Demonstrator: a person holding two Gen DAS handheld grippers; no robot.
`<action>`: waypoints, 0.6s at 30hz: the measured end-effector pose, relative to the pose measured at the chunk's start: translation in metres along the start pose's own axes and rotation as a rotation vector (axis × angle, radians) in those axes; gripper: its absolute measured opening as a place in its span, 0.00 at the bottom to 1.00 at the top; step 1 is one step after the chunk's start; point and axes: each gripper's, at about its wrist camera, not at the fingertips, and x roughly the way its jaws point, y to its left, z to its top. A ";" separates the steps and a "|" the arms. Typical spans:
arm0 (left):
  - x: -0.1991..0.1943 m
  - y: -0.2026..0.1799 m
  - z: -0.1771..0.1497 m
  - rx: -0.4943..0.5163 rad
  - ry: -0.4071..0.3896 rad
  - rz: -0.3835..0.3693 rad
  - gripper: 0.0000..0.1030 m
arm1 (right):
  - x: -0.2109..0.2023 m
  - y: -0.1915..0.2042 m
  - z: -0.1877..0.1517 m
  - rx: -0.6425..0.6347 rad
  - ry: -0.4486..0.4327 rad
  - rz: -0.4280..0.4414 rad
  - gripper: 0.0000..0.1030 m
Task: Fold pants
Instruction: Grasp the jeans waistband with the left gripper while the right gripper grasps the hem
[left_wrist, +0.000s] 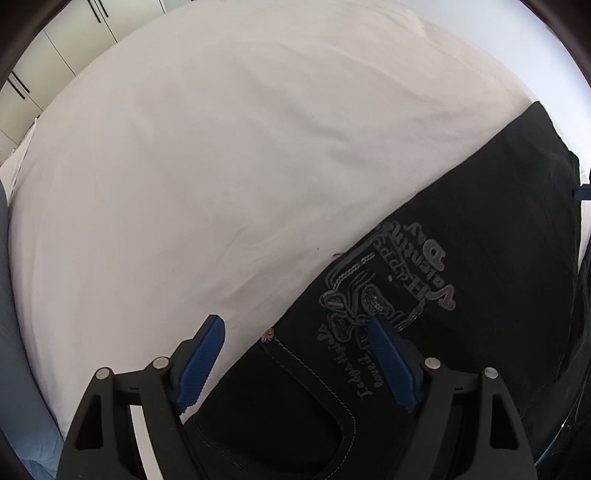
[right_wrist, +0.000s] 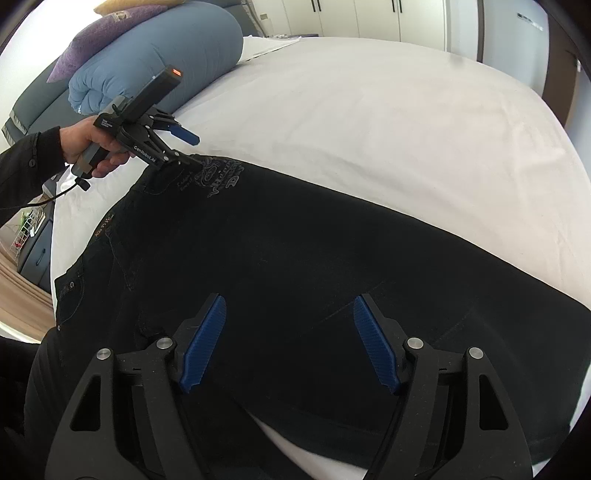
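Your left gripper (left_wrist: 297, 363) has its jaws apart, straddling the upper edge of the black pants (left_wrist: 461, 295): one blue pad sits over the white sheet (left_wrist: 184, 166), the other over the printed grey lettering, and neither pad presses the cloth. Your right gripper (right_wrist: 290, 341) also stands with jaws spread, nothing pinched, above plain black fabric.

The pants lie flat on the sheet near its close edge, their long axis running across the bed; from the right wrist view the waist end, with pocket stitching and a rivet button, points toward your left hand (right_wrist: 88, 147) and the legs run off the other way.

Beyond the waist end, a rolled blue duvet (right_wrist: 159, 59) carries a purple cushion (right_wrist: 88, 40), both well apart from the pants. White wardrobe doors (right_wrist: 369, 18) stand past the far side of the sheet. Nothing lies on the pants.
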 end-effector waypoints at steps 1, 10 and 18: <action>0.008 -0.001 0.000 0.006 0.023 -0.009 0.79 | 0.005 -0.003 0.003 0.000 0.002 0.011 0.69; -0.001 0.007 -0.005 -0.028 0.017 -0.105 0.42 | 0.018 0.010 0.032 -0.057 -0.019 0.052 0.57; -0.035 -0.002 -0.026 -0.016 -0.066 -0.038 0.11 | 0.035 0.013 0.095 -0.121 -0.022 0.089 0.56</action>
